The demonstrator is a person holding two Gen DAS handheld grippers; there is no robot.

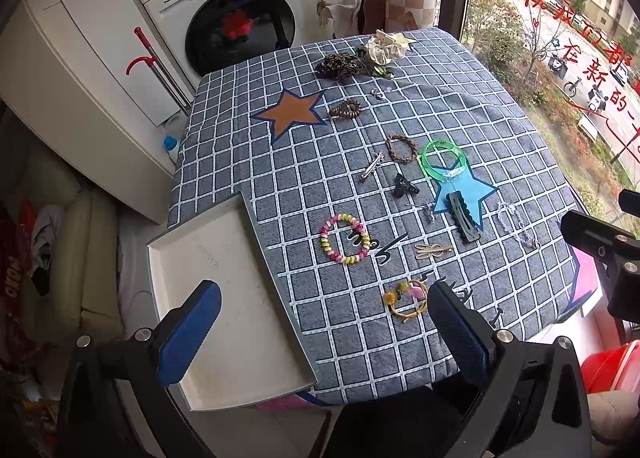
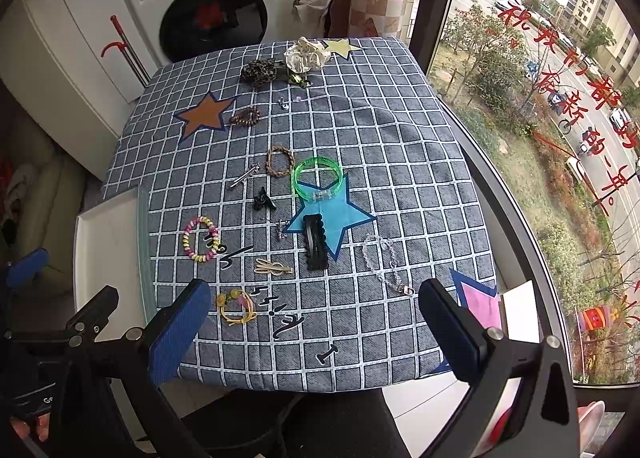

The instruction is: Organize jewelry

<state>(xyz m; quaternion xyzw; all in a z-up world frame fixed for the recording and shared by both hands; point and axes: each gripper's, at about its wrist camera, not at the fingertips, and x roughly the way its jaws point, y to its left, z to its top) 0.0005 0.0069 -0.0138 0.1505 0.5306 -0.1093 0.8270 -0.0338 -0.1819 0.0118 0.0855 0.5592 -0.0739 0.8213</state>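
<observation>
White tray (image 1: 224,298) sits at the left edge of the tabletop (image 1: 460,110), bare, its long axis running away from the viewer. Left hand-held gripper (image 1: 320,332) hovers above the near edge, jaws wide, nothing between them; its left finger hangs over the tray.

Jewelry lies loose on the checked cloth, right of the tray. Pastel bead ring (image 1: 344,238) is closest to the tray. Yellow band (image 1: 406,298) lies just inside the left gripper's right finger, ahead and slightly right of centre (the nearest piece to either gripper, in my judgement). It is a rough loop with no marked long axis; its charm end points toward the tray.

Centre: gold clip (image 2: 274,267), long axis left to right; black clip (image 2: 315,242), long axis pointing away, half on the blue star (image 2: 340,218); green bangle (image 2: 318,178) beyond it.

Right: clear bead chain (image 2: 384,264) runs diagonally, clasp end toward the right hand-held gripper (image 2: 314,332), which is also wide and holding nothing.

Nothing is in the tray yet. The yellow band favours the left gripper; the chain favours the right.
</observation>
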